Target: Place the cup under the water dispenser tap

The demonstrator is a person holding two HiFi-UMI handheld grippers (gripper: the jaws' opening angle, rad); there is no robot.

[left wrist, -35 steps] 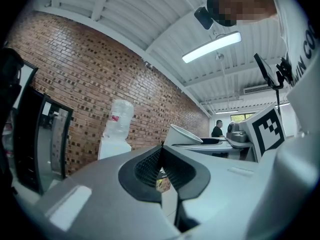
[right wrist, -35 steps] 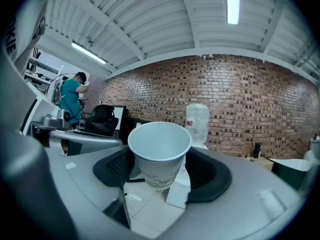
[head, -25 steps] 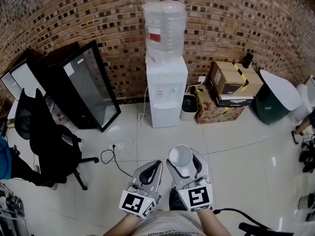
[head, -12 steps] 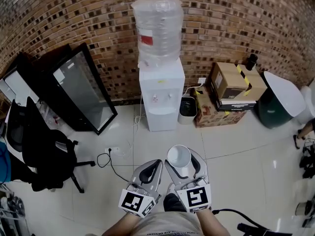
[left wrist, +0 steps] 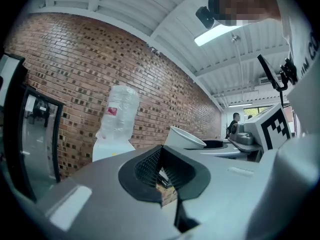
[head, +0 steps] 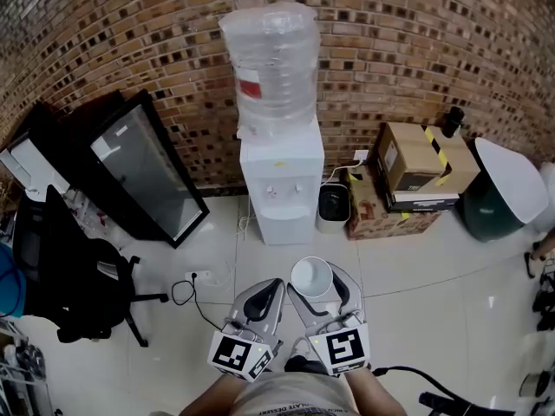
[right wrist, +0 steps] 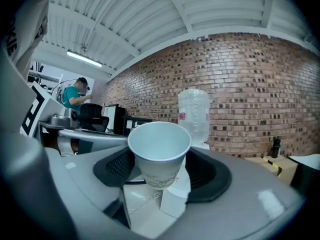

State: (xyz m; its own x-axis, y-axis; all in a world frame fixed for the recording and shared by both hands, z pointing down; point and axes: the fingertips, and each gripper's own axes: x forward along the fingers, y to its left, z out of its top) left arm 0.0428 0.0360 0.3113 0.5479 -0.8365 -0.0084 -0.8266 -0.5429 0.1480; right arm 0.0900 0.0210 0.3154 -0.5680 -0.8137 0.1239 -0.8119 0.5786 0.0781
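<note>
Head view first: the cup [head: 313, 277] is up off the floor in the right gripper [head: 317, 284], jaws fairly wide and clamped on its sides, while the left gripper [head: 267, 289] sits just beside it with jaws together and nothing in them. The dispenser [head: 280, 180] stands against the brick wall with the bottle [head: 269, 68] on top, well apart from the cup across bare tile. So we'd say the pickup part is done, and the walk-up, lining up under a tap and letting go are all still to do. Left gripper view: the pads meet in a closed V, empty, and the cup [left wrist: 182, 138] pokes in from the right with the bottle behind it. Right gripper view: the cup [right wrist: 159, 154] fills the gap between the pads, and both press on its lower half. It stands about upright — mouth up, base down, long axis vertical — and the dispenser lines up almost straight behind it.
</note>
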